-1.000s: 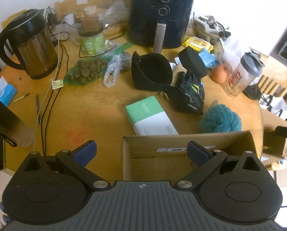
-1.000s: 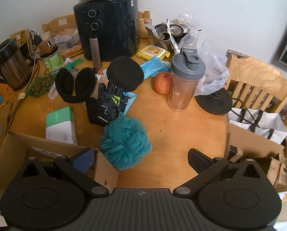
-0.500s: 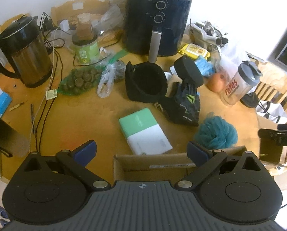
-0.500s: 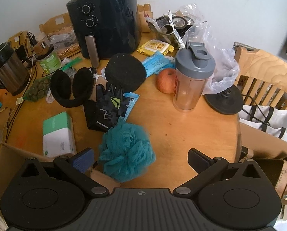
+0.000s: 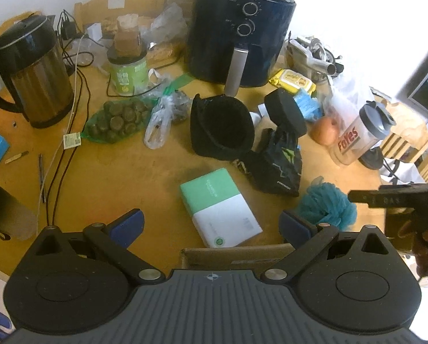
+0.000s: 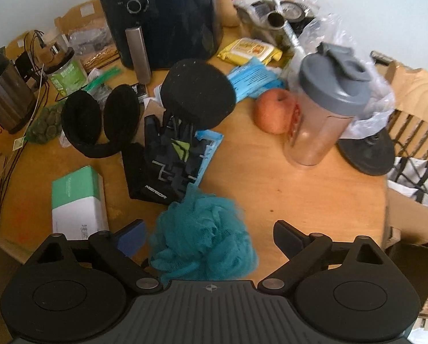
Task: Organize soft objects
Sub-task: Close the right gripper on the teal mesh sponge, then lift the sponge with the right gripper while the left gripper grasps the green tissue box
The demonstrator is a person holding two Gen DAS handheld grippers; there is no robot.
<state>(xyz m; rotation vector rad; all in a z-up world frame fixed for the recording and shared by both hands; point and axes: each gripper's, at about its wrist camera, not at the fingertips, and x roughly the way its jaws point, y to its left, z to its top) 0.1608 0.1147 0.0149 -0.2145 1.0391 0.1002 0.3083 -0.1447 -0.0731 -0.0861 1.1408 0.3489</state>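
Note:
A teal mesh loofah [image 6: 202, 240] lies on the wooden table near its front edge. My right gripper [image 6: 209, 238] hangs over it with its jaws closing; the loofah sits between the fingers and the right fingertip [image 6: 285, 233] is still clear of it. Behind it are a black patterned glove [image 6: 165, 166], black earmuffs [image 6: 99, 120] and a round black foam pad [image 6: 198, 91]. My left gripper [image 5: 211, 226] is open over the table, above the rim of a cardboard box [image 5: 236, 253]. From the left wrist I see the loofah [image 5: 327, 203] with the right gripper's finger [image 5: 386, 199] beside it.
A green-and-white box [image 5: 219, 206] lies beside the cardboard box. A black air fryer [image 5: 239, 28], a kettle [image 5: 33, 74], a jar, bags and cables crowd the back. A shaker bottle [image 6: 325, 106] and an apple [image 6: 274, 111] stand right of the glove. A wooden chair [image 6: 414, 109] is at the right.
My right gripper has dropped and moved in over the loofah, which now lies between its fingers. The left gripper has drifted back over the box, and the right gripper has come into its view.

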